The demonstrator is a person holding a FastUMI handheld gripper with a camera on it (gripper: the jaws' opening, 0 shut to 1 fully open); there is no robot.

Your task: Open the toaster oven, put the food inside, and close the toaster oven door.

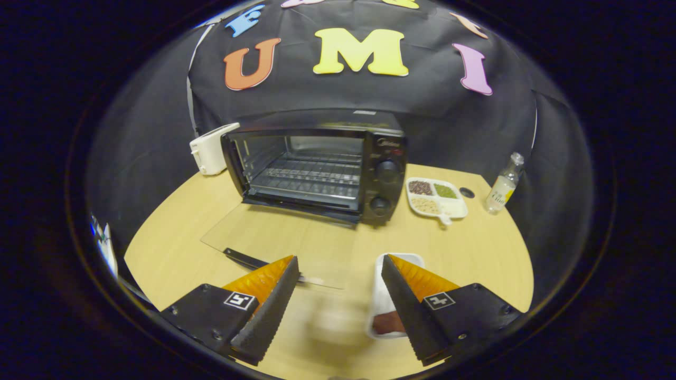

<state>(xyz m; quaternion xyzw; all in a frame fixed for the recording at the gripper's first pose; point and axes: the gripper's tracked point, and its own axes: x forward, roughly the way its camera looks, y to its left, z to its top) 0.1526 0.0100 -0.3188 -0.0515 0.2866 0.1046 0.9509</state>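
Observation:
A black toaster oven stands at the back of the wooden table with its glass door swung fully down, lying flat towards me. Its wire rack inside is bare. The door's dark handle lies just ahead of my left finger. My gripper hovers above the table in front of the door, open, with nothing between the fingers. A white tray holding a brown piece of food sits on the table, partly hidden behind my right finger.
A white toaster stands left of the oven. To the oven's right lie a divided white dish of grains and a small clear bottle. A dark hole marks the tabletop near the dish.

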